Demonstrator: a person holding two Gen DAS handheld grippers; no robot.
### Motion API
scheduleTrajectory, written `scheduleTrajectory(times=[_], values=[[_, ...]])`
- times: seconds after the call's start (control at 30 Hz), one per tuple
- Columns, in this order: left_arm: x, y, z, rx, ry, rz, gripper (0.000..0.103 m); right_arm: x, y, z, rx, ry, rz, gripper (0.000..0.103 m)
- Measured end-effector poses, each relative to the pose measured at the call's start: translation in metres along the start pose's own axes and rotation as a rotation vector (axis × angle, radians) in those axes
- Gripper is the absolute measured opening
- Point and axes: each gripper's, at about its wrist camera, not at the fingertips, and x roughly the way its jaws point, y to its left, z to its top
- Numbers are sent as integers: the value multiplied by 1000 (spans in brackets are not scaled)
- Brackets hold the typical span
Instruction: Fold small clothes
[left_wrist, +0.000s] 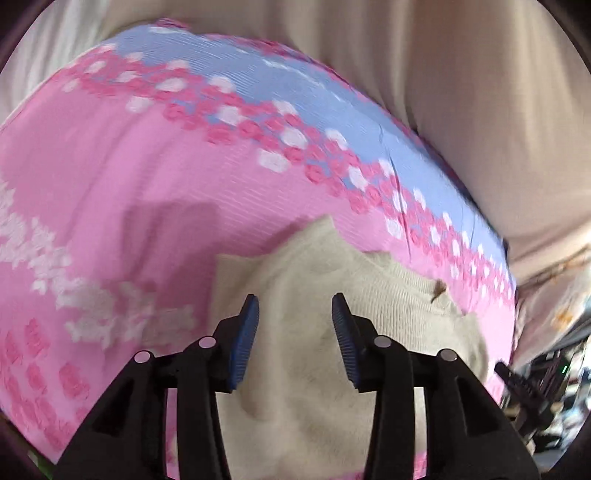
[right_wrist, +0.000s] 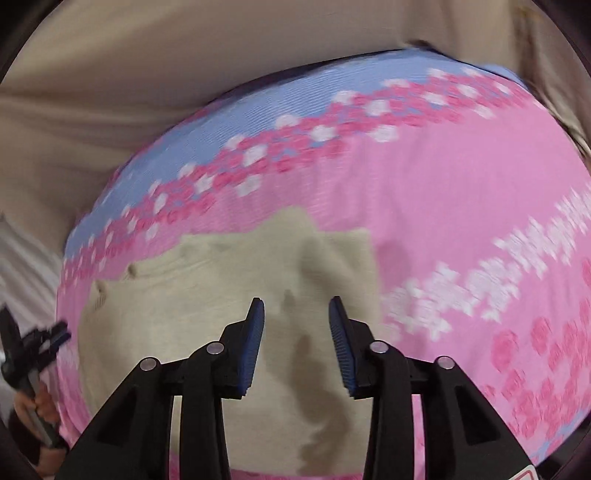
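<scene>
A pink blanket (left_wrist: 122, 192) with a blue band and rows of white and deep-pink flower marks fills both wrist views, spread over a beige sheet (left_wrist: 461, 92) that shows along the top edge of each. On the pink cloth lies the small cream knit garment (left_wrist: 314, 295), rumpled, with a ribbed edge and a small brown speck near its border in the left wrist view; the right wrist view alone shows a darker, stain-like patch (right_wrist: 314, 387) running down the garment's middle. The left gripper (left_wrist: 295, 321) hovers over the garment with its blue-padded fingers apart and nothing between them. The right gripper (right_wrist: 296, 325) is likewise spread wide above the cream cloth. Only the right wrist view catches the other gripper at its left edge with the hand (right_wrist: 40, 406) that holds it; the left wrist view shows dark clutter (left_wrist: 546, 387) at its right edge, too blurred to name.
</scene>
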Motion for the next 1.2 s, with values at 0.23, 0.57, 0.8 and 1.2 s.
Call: scheduleTrajectory(times=[0.23,0.57,0.8,1.2], values=[[27,17,-11,-51,27,79,39,18,33,-6,-89,-9,-118,29],[32,-27,-58,72,99,44,69,70,137,-50,-350,131,50,19],[5,2,-64,-11,24,31,67,6,18,-17,-64,-1,-84,23],[-4,111,-86,-398,36,-2,76,-5,98,-55,-247,-17,4,35]])
